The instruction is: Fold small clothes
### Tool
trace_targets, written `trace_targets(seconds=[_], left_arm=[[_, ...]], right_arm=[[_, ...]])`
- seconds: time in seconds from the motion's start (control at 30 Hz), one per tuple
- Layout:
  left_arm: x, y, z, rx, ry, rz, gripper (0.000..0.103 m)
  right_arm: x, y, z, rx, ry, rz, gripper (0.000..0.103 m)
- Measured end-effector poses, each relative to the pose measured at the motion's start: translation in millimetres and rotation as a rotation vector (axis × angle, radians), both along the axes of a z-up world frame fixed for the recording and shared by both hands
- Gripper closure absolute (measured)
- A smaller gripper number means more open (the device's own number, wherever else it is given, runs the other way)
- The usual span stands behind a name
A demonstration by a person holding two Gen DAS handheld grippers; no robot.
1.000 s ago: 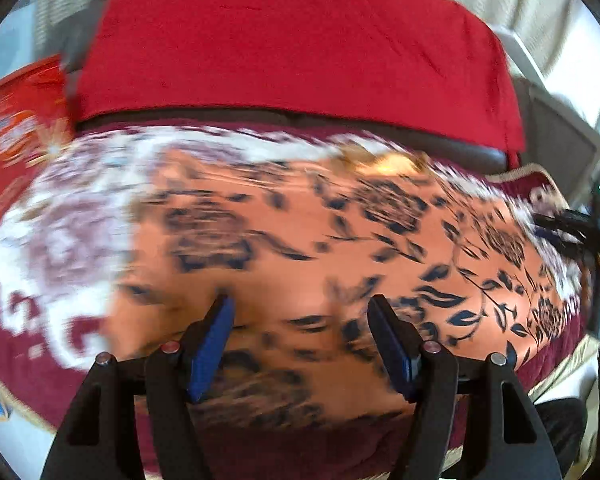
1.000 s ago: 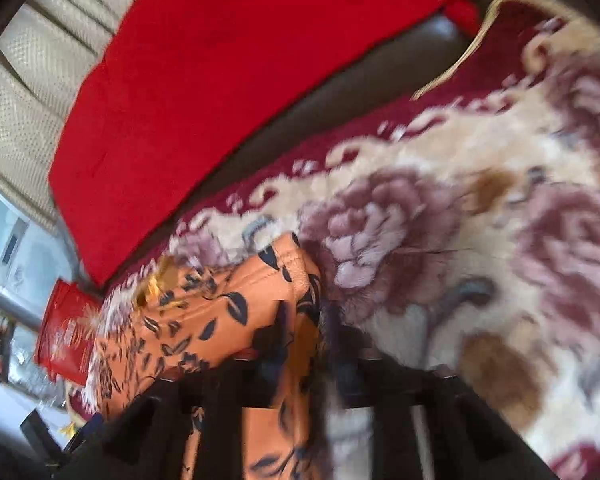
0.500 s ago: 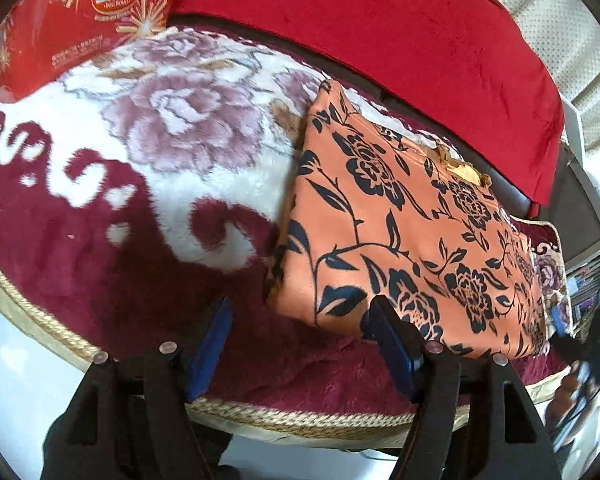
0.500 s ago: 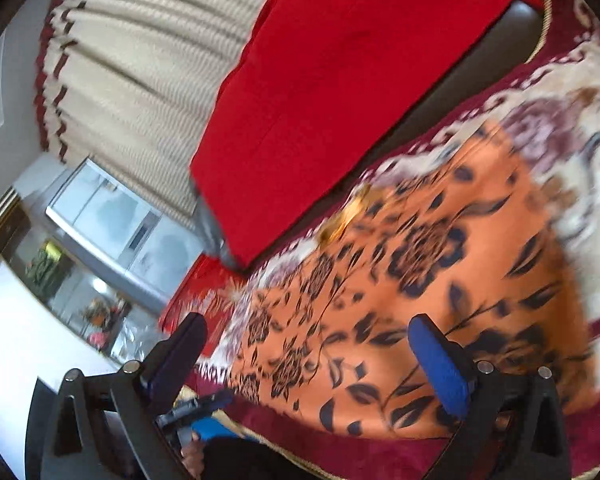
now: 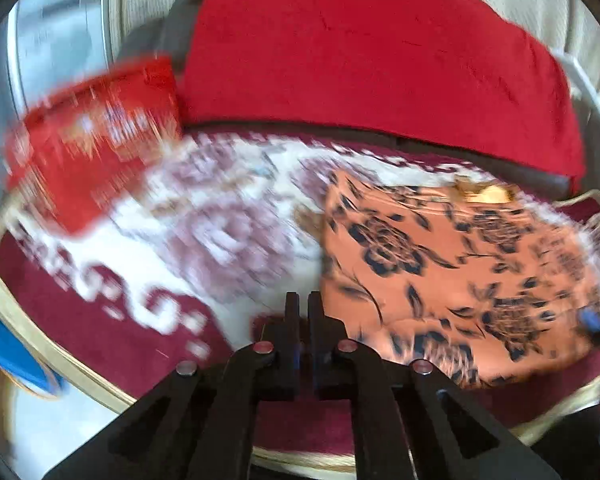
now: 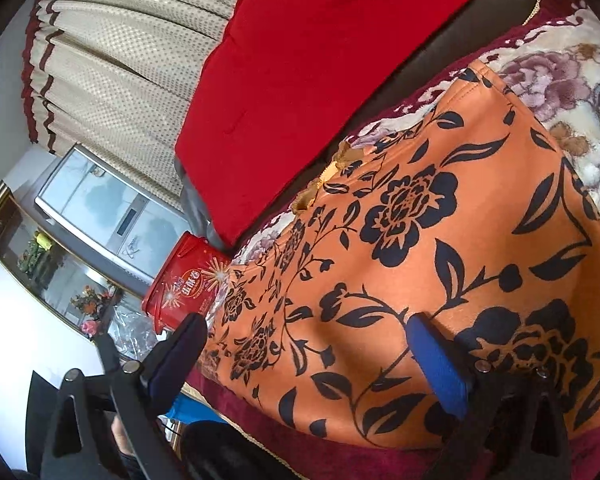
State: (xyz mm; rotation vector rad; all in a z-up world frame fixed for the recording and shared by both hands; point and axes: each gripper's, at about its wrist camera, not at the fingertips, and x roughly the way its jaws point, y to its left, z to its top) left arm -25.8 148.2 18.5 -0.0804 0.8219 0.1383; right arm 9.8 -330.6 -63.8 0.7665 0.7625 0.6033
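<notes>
A floral blanket [image 5: 112, 344] in dark red and cream with a gold border covered the surface, and it also showed along the right edge of the right wrist view [image 6: 572, 80]. Behind it a large red cushion [image 5: 372, 60] leaned against a dark seat back; the same cushion [image 6: 320, 52] filled the top middle of the right wrist view, with beige curtains [image 6: 132, 56] beyond it.

The orange cloth [image 5: 460, 276] with black flowers lay folded flat on the blanket, on the right part of the left wrist view, and it took up most of the right wrist view [image 6: 440, 248]. A small yellow trim [image 5: 484, 192] peeked out at its far edge.

A red tin [image 5: 96, 140] sat at the blanket's far left, badly blurred in the left wrist view; in the right wrist view the tin [image 6: 184, 284] stood just beyond the cloth's far end.

The left gripper [image 5: 303, 304] had its jaws pressed nearly together, with nothing visible between them, just beside the cloth's near left corner over the blanket. The right gripper [image 6: 304, 344] was spread wide above the cloth, its blue pads [image 6: 436, 364] apart, gripping nothing.
</notes>
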Motion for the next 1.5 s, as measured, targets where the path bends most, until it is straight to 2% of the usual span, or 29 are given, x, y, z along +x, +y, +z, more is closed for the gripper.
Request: trace_targets(seconds=[0.03,0.07,0.13,0.2,0.23,0.27,0.3,0.33,0.37,0.4,0.5,0.6,0.63,0.67,0.7,0.73,0.77,0.83,0.93,1.0,1.07,1.1,1.13,1.17,1.23,1.33,1.5], left_arm=[[5,5,-9,-0.024,0.039,-0.004,0.099],[14,13,-25,-0.071,0.117,-0.012,0.099],[21,27,-45,-0.104,0.193,0.035,0.099],[27,37,-46,-0.151,0.199,0.025,0.099],[30,43,-41,-0.211,0.188,0.003,0.098],[38,47,-34,-0.285,0.172,-0.024,0.09],[47,48,-30,-0.331,0.161,-0.046,0.067],[61,50,-24,-0.37,0.146,-0.066,0.054],[70,50,-20,-0.382,0.13,-0.069,0.036],[82,47,-16,-0.396,0.115,-0.086,0.034],[123,35,-20,-0.445,0.141,-0.132,0.034],[164,23,-32,-0.429,0.192,-0.136,0.034],[179,22,-43,-0.428,0.235,-0.121,0.034],[185,23,-49,-0.427,0.258,-0.102,0.037],[191,24,-55,-0.428,0.268,-0.086,0.049],[194,23,-56,-0.406,0.255,-0.086,0.061],[197,20,-54,-0.373,0.248,-0.097,0.095],[204,19,-52,-0.368,0.253,-0.087,0.095],[210,12,-48,-0.249,0.229,-0.083,0.095],[208,6,-47,-0.175,0.221,-0.068,0.091],[199,-6,-40,-0.055,0.172,-0.057,0.086],[193,-9,-35,0.0,0.156,-0.048,0.071],[185,-12,-29,0.054,0.133,-0.041,0.062],[178,-16,-22,0.096,0.1,-0.038,0.048],[160,-21,-8,0.151,0.035,-0.03,0.045],[140,-26,8,0.182,-0.013,-0.038,0.045],[116,-28,23,0.218,-0.057,-0.036,0.04]], right_arm=[[0,0,0,-0.002,-0.001,-0.001,0.002],[0,0,0,-0.003,-0.002,0.0,0.002],[-1,-1,1,0.001,-0.002,0.0,0.002],[-2,-2,1,0.008,-0.004,0.0,0.002],[-2,-2,1,0.006,-0.005,0.001,0.002],[-1,-1,1,0.003,-0.005,0.001,0.002],[-1,-1,1,0.001,-0.004,0.001,0.002],[-1,0,1,0.001,-0.004,0.001,0.002],[0,0,1,0.002,-0.003,0.001,0.002],[0,-1,1,0.004,-0.003,0.001,0.002],[0,-2,1,0.01,-0.008,0.009,0.002],[0,-2,0,0.01,-0.014,0.022,0.002],[-1,-2,0,0.01,-0.015,0.024,0.002],[-1,-2,0,0.009,-0.016,0.027,0.002],[-1,-3,0,0.008,-0.017,0.033,0.002],[-1,-3,0,0.009,-0.018,0.036,0.002],[-1,-3,-1,0.012,-0.019,0.037,0.002],[-1,-4,-1,0.013,-0.021,0.042,0.002],[-1,-2,-1,0.002,-0.025,0.048,0.002],[-1,-2,-1,0.001,-0.024,0.047,0.002],[-1,-2,-1,0.006,-0.024,0.042,0.002],[-2,-2,-1,0.006,-0.025,0.038,0.002],[-2,-2,-1,0.004,-0.027,0.036,0.002],[-2,-2,-1,0.002,-0.028,0.034,0.002],[-2,-1,-1,-0.006,-0.031,0.028,0.002],[-2,-1,-1,-0.007,-0.033,0.018,0.002],[-3,-1,-1,0.0,-0.036,0.002,0.002]])
